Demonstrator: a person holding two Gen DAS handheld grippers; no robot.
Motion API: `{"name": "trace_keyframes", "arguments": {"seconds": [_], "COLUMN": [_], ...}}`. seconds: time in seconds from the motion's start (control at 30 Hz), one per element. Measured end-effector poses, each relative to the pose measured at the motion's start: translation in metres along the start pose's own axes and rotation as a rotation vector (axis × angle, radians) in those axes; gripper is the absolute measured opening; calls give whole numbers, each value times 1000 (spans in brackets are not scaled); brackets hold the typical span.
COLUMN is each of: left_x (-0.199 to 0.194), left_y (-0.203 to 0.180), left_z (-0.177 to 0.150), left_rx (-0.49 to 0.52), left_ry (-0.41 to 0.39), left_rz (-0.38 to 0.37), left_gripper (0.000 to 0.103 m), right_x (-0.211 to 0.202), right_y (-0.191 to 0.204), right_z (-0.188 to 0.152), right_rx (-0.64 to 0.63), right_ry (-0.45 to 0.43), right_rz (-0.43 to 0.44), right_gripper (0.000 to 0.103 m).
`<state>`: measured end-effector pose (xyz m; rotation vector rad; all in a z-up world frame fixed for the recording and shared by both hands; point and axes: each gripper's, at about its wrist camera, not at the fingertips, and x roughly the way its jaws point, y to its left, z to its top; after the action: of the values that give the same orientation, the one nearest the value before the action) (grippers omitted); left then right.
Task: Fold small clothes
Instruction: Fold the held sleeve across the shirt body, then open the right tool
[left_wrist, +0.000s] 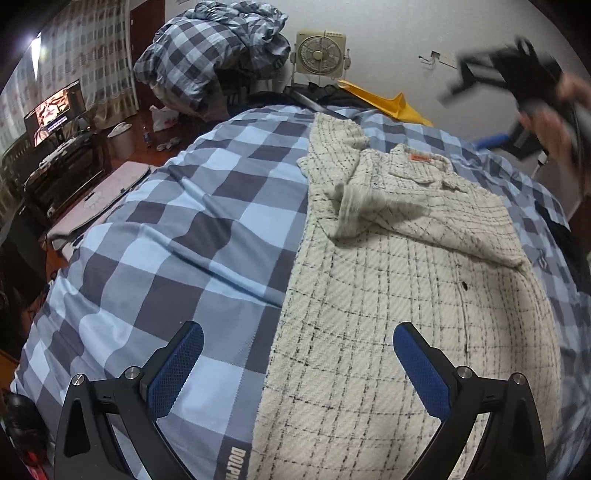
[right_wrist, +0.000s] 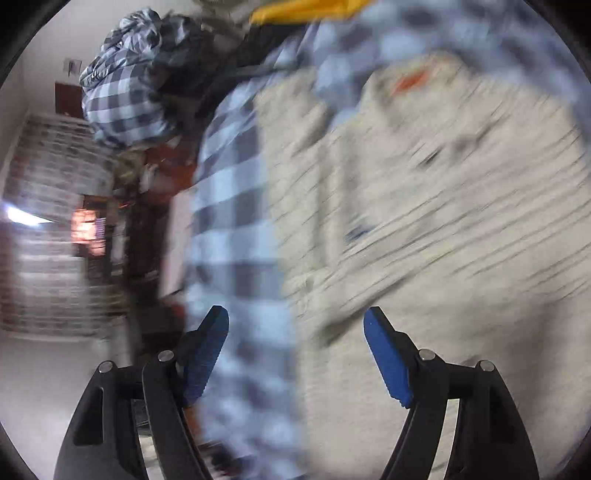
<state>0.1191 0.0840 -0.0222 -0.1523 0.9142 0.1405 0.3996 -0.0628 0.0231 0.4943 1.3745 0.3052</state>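
A cream shirt with a thin black check and an orange collar label (left_wrist: 399, 280) lies on a blue and grey checked bedsheet (left_wrist: 177, 229). One sleeve is folded across its chest. My left gripper (left_wrist: 298, 332) is open and empty, low over the shirt's left hem edge. My right gripper (left_wrist: 491, 74) shows at the upper right of the left wrist view, blurred, raised above the bed. In the right wrist view the right gripper (right_wrist: 296, 325) is open and empty above the blurred shirt (right_wrist: 424, 221).
A bundled checked duvet (left_wrist: 218, 55) sits at the head of the bed, with a small fan (left_wrist: 320, 55) and a yellow item (left_wrist: 384, 101) behind. A lit screen (left_wrist: 51, 110) and a dark desk stand at the left. A pink laptop (left_wrist: 107, 192) lies beside the bed.
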Motion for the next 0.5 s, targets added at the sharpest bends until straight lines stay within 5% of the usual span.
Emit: {"name": "trace_keyframes", "arguments": {"seconds": [0.07, 0.17, 0.33, 0.4, 0.5], "left_x": [0, 1, 4, 6, 13], "left_y": [-1, -3, -9, -11, -14], "left_z": [0, 0, -1, -3, -5], "left_rx": [7, 8, 26, 36, 53], "left_ry": [2, 4, 8, 12, 26], "left_rz": [-5, -13, -8, -3, 16], "left_gripper": [103, 103, 103, 103, 103], "right_x": [-16, -20, -3, 5, -2], "right_y": [-18, -63, -171, -210, -238], "right_z": [-4, -7, -24, -31, -31], "right_rx": [-128, -204, -262, -272, -223], "right_ry": [-90, -106, 6, 45, 57], "right_rz": [-193, -392, -729, -810, -806], "right_gripper": [73, 73, 73, 73, 73]}}
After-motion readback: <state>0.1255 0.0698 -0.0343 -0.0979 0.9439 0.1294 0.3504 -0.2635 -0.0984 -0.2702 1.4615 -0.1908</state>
